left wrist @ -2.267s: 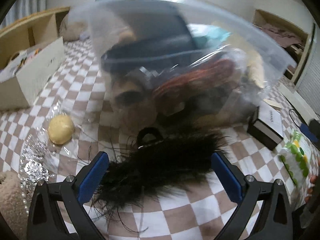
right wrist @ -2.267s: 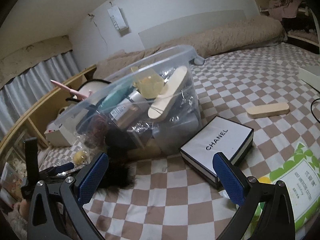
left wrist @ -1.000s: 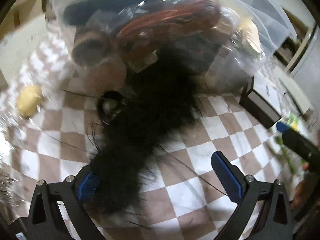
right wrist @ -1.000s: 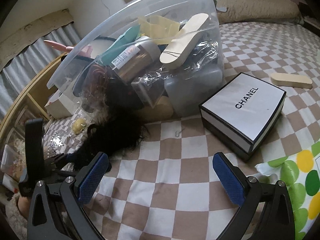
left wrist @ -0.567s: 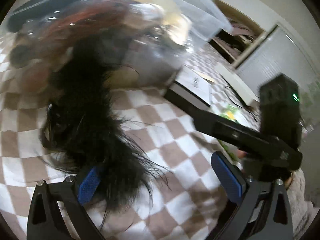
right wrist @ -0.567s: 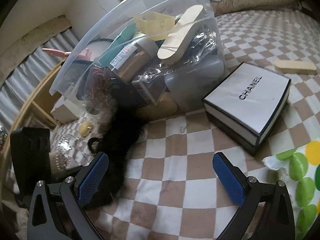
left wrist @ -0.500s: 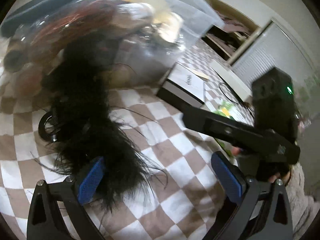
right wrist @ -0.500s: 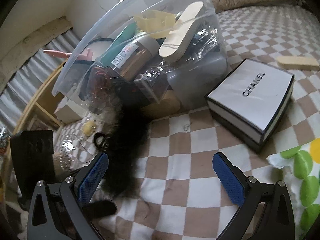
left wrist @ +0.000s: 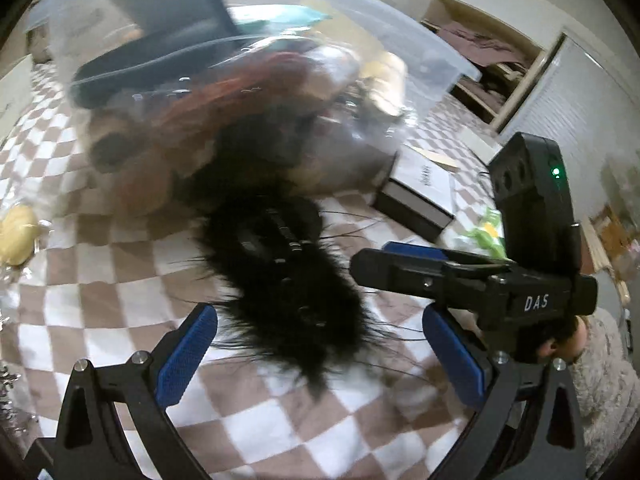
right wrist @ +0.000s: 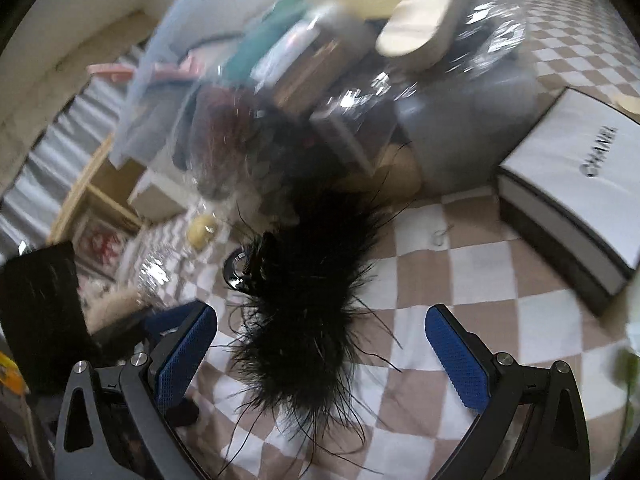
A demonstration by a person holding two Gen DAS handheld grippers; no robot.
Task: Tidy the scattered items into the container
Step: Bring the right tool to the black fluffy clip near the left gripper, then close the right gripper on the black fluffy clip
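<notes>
A black feathery hair clip (left wrist: 288,280) (right wrist: 312,292) lies on the brown-and-white checked bedcover, its far end against the clear plastic container (left wrist: 248,80) (right wrist: 320,80), which is packed with several items. My left gripper (left wrist: 320,354) is open, its blue pads either side of the clip's near end. My right gripper (right wrist: 322,354) is open too and straddles the same clip from the other side. The right gripper's body (left wrist: 500,280) shows in the left wrist view beside the clip.
A white Chanel box (right wrist: 576,196) (left wrist: 416,196) lies right of the container. A small yellow ball (left wrist: 18,234) (right wrist: 202,230) sits on crinkled clear wrap to the left. A green-dotted packet (left wrist: 484,232) and a wooden shelf (right wrist: 96,196) lie further out.
Both grippers have closed in on the black feathery clip from opposite sides; it now lies between each pair of open fingers. The right gripper has come much nearer the container.
</notes>
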